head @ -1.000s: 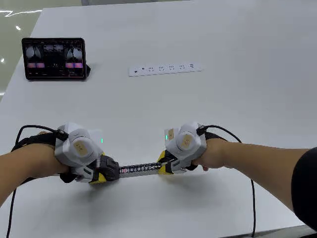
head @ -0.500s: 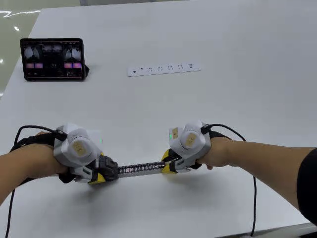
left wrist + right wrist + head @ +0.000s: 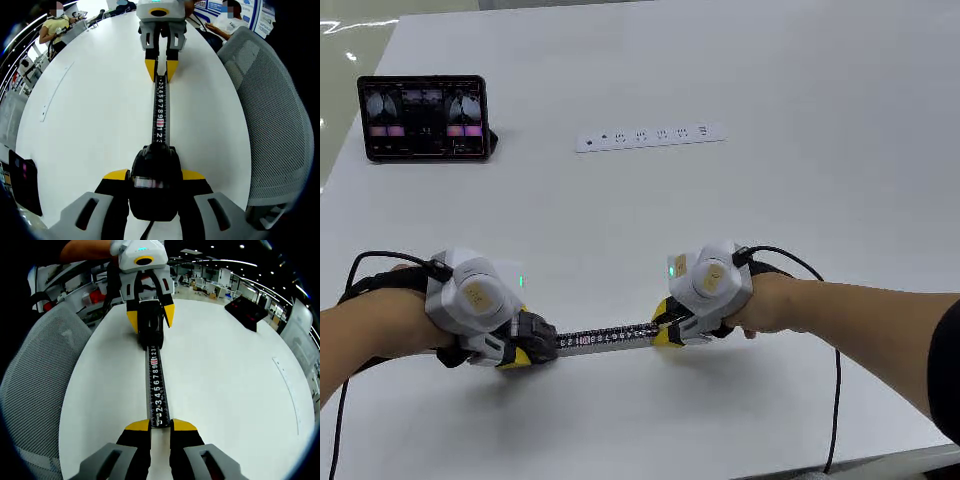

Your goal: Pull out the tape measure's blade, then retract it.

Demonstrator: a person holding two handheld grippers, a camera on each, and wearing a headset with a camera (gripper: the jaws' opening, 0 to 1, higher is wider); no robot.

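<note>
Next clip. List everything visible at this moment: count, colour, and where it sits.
table: one, white, under everything
tape measure: one, black case, near edge, left of centre
blade: one, black with white numerals, drawn out rightwards from the case
tablet: one, black, screen lit, propped at far left
power strip: one, white, flat, far middle
mesh chair: one, grey, beside the table
people: at least two, seated past the table's end
cables: black, trailing from the wrists
left gripper: white, yellow-tipped fingers, shut on the tape measure
right gripper: same colours, shut on the blade's end
forearms: two, entering from the lower left and right
</note>
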